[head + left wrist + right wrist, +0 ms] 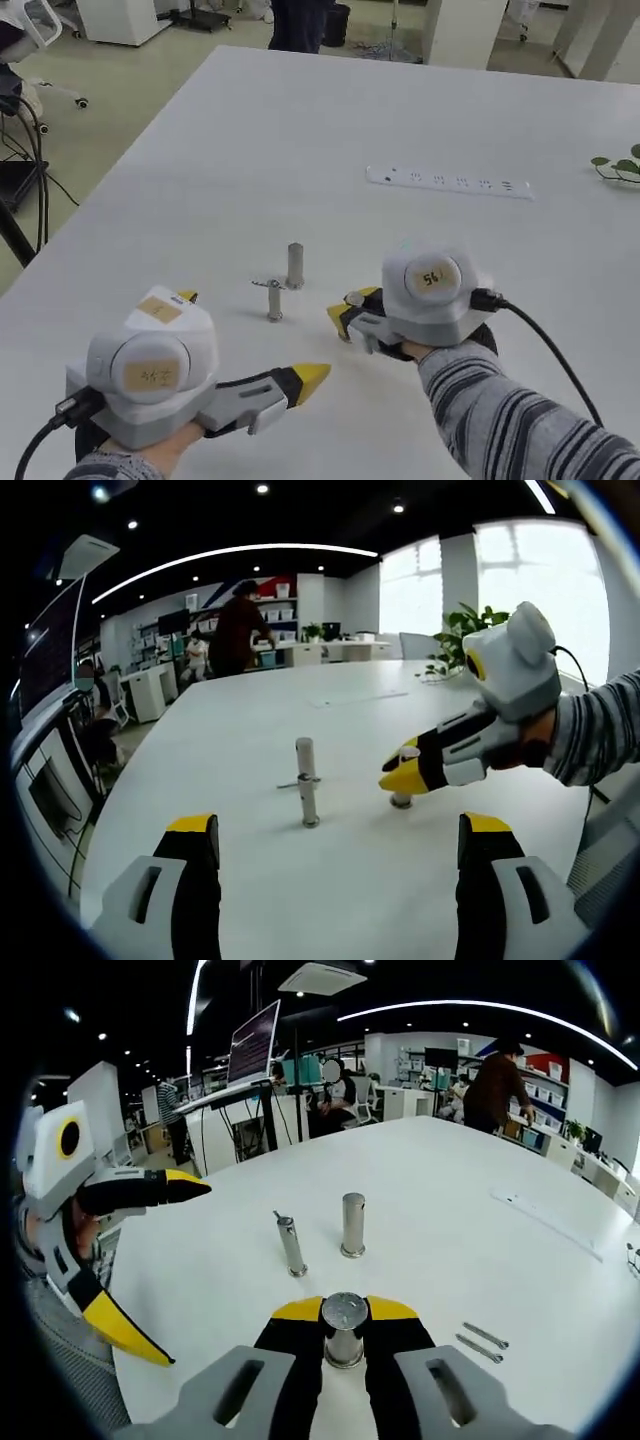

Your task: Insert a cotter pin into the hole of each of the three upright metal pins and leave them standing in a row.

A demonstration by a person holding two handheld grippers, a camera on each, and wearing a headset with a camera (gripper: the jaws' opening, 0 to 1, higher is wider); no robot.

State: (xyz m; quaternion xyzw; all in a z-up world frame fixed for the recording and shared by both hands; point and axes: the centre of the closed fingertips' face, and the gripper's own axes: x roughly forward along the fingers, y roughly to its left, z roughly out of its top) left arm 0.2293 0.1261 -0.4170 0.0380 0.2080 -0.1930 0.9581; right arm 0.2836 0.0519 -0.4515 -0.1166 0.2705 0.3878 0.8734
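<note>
Three short metal pins are on the white table (200, 180). One bare pin (295, 265) (352, 1224) stands upright. Beside it a second pin (274, 300) (306, 780) (291, 1245) carries a cotter pin (264, 284) (297, 783) through its hole. My right gripper (352, 303) (344, 1312) (405, 775) is shut on the third pin (344, 1328) (403, 780), which is upright with its base low at the table. Two loose cotter pins (482, 1341) lie to its right. My left gripper (248, 337) (338, 825) (175, 1270) is open wide and holds nothing, nearer me than the pins.
A white power strip (448, 182) (545, 1218) lies farther back on the table. Plant leaves (620, 165) reach in at the right edge. The table's left edge (90, 215) drops to the floor, where an office chair (30, 40) stands. A person (240, 625) stands beyond the far end.
</note>
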